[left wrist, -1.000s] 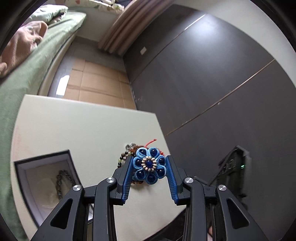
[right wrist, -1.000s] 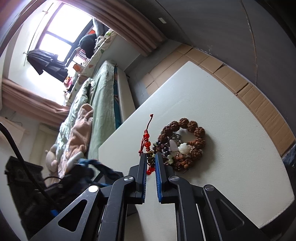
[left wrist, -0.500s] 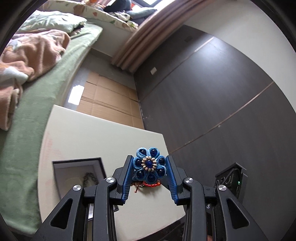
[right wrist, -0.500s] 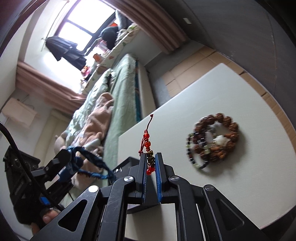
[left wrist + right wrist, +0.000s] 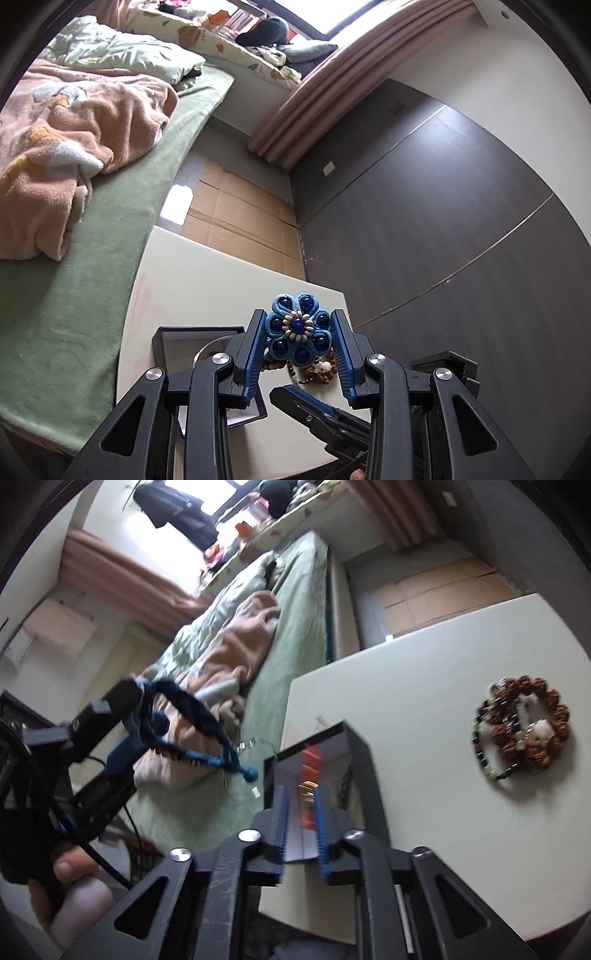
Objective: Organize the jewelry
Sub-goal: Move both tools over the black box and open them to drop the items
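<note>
**Inspector:** Right claw (image 5: 301,821) first. Condition?

**Assistant:** Its jaws have just been opening. A red-and-gold beaded charm (image 5: 309,775) shows between them as a motion-blurred streak, directly over the open black jewelry box (image 5: 364,771). The pads appear clear of it, so I judge it released and dropping into the box; the blur stops me being certain.

**Inspector:** Left claw?

**Assistant:** The left claw (image 5: 299,341) stands partly open and closed on a blue fabric flower ornament (image 5: 298,339), pads bearing on both sides. In the right wrist view its braided blue cord (image 5: 192,716) hangs loose from that claw, off to the side above the bed edge — not yet over the box.

**Inspector:** Beyond the claws?

**Assistant:** The box sits near the counter (image 5: 424,657) edge nearest the bed. Well apart from it, further across the counter, lies a heap of bracelets (image 5: 522,729): brown seed beads with dark and pale strands tangled in. Past the counter are cardboard sheets on the floor and the green bed (image 5: 110,229) with a peach blanket.

**Inspector:** Recommendation for the step in hand?

**Assistant:** Hold the right claw still over the box until the charm has settled inside, then lift straight up so a pad cannot snag its cord. Bring the flower over the box centre before releasing — the trailing braid could catch the box wall or drape outside. The tangled heap is best taken one strand at a time.
</note>
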